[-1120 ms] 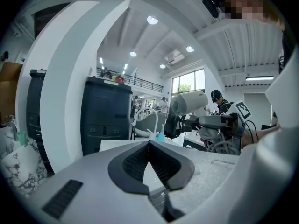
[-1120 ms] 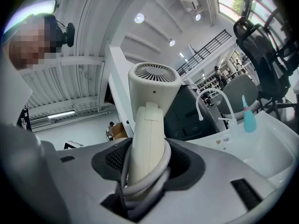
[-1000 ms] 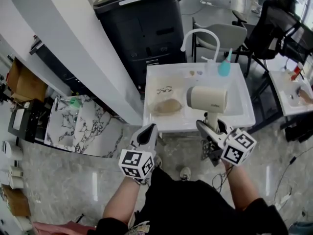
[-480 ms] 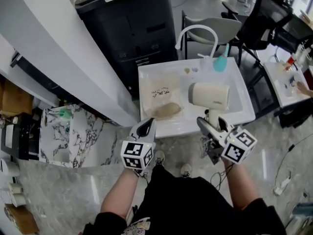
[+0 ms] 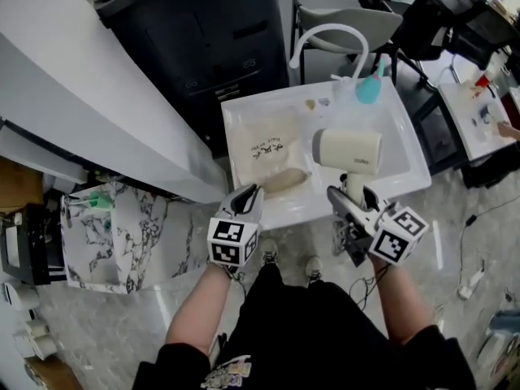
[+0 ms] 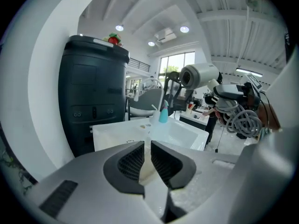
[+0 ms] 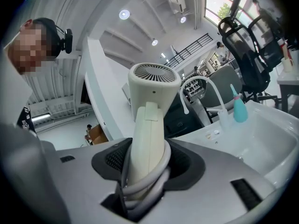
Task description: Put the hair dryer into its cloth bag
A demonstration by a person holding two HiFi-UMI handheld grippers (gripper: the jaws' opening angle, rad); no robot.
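The right gripper [image 5: 348,200] clamps the hair dryer [image 5: 348,149] by its handle while the left gripper [image 5: 249,193], empty jaws just opening slightly, aims at the cloth bag [image 5: 262,146], probably to spread it.

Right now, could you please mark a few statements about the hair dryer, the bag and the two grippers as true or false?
1. The right gripper holds the hair dryer by its handle. True.
2. The hair dryer is already inside the cloth bag. False: the bag lies on the white basin, and the dryer is outside it, in the gripper.
3. The left gripper is clamped on the cloth bag. False: its jaws have just been opening, stand slightly apart, and have nothing between them.
4. A teal bottle stands at the back of the basin, near the white faucet. True.
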